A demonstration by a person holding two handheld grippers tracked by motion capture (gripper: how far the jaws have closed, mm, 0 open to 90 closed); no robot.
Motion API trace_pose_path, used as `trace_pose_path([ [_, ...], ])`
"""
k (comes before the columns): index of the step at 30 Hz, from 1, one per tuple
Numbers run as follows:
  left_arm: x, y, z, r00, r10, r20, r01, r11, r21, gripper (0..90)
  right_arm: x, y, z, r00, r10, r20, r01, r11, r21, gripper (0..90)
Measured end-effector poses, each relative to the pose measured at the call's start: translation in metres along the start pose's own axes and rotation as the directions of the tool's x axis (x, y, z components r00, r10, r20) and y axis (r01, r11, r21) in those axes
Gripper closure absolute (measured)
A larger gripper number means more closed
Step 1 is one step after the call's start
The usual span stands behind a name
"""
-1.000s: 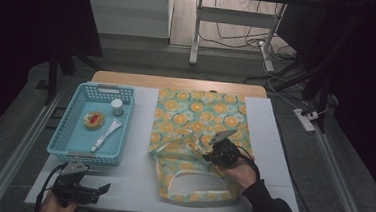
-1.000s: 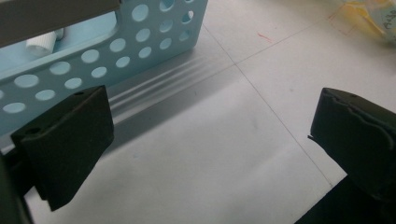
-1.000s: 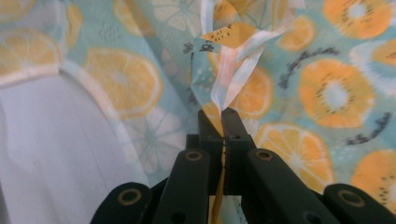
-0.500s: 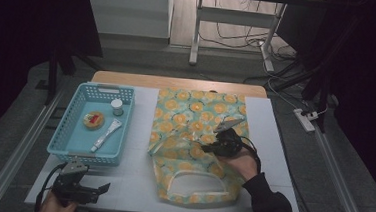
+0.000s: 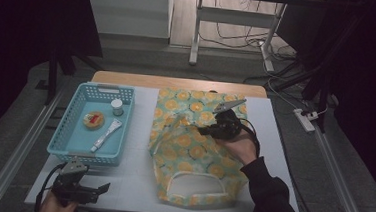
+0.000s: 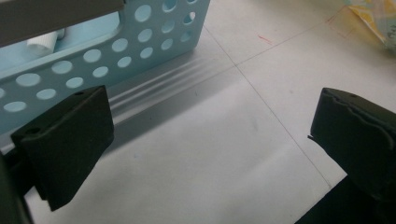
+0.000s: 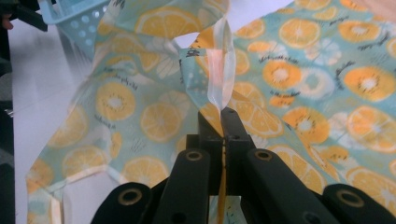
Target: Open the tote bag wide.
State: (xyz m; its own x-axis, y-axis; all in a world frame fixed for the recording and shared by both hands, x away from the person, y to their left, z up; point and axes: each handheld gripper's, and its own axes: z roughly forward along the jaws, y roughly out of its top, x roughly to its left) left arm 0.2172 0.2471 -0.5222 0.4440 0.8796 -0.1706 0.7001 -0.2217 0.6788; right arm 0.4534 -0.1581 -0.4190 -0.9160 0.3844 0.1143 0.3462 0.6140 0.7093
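Note:
A bib-like cloth printed with orange slices lies spread on the white table, its neck opening toward the near edge. My right gripper is over the cloth's middle, shut on a fold of the fabric and holding it raised off the table. In the right gripper view the jaws of the right gripper are pressed together on a thin edge of the cloth that rises from them. My left gripper rests low at the near left corner of the table. Its jaws stand wide open over bare table, beside the basket.
A light blue perforated basket stands left of the cloth, holding a small white jar, a round orange item and a white tube. Metal rails run along both table sides. A power strip lies on the floor at right.
My right gripper has risen and moved toward the far side, drawing the held fold of cloth up with it. The left gripper has stayed in place.

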Motion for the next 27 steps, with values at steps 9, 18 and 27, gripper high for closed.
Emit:
trace_pose_path([
  [9,0.000,0.000,0.000,1.0000,0.000,0.002,0.000,1.0000,-0.001,0.0,-0.001,0.024,-0.001,0.9998,-0.012,0.013,0.013,1.000,-0.023,89.8],
  [18,0.000,0.000,-0.001,1.0000,0.002,0.003,-0.002,1.0000,-0.003,0.0,-0.007,0.041,-0.005,0.9989,-0.024,0.041,0.026,0.999,-0.048,89.8],
  [27,0.001,0.000,-0.001,1.0000,-0.002,0.006,0.002,1.0000,-0.005,0.0,-0.011,0.051,-0.006,0.9975,-0.032,0.063,0.035,0.998,-0.057,89.8],
])
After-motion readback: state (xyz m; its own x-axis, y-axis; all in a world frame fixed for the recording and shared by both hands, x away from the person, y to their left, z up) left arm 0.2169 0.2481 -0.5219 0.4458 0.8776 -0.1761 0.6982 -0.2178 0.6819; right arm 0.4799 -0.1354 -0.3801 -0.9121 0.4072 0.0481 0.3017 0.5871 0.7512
